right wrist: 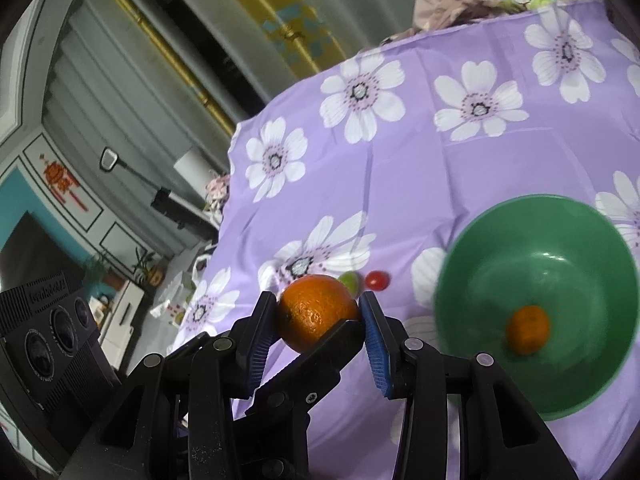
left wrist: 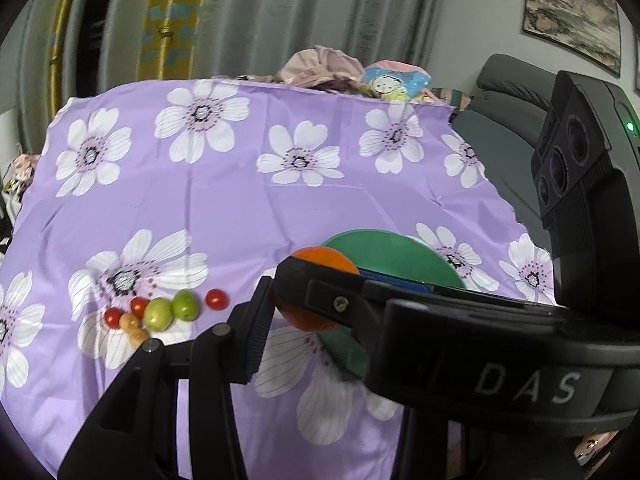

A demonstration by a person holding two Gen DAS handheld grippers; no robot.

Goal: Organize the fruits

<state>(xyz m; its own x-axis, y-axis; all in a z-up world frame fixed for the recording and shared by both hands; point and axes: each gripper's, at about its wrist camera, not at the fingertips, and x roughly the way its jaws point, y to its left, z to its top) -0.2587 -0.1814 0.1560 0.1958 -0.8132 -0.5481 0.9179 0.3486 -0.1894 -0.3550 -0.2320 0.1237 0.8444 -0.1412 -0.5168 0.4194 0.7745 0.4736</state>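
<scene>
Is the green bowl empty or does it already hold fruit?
Not empty: the green bowl holds one small orange on its bottom, seen from the right wrist.

Left wrist fisheye looks down-forward over purple flower-print cloth (left wrist: 240, 208); right wrist fisheye likewise, tilted, close. Both share round green plastic bowl (left wrist: 384, 252) (right wrist: 472, 264), glossy orange fruit (left wrist: 320, 260) (right wrist: 316, 308).
</scene>
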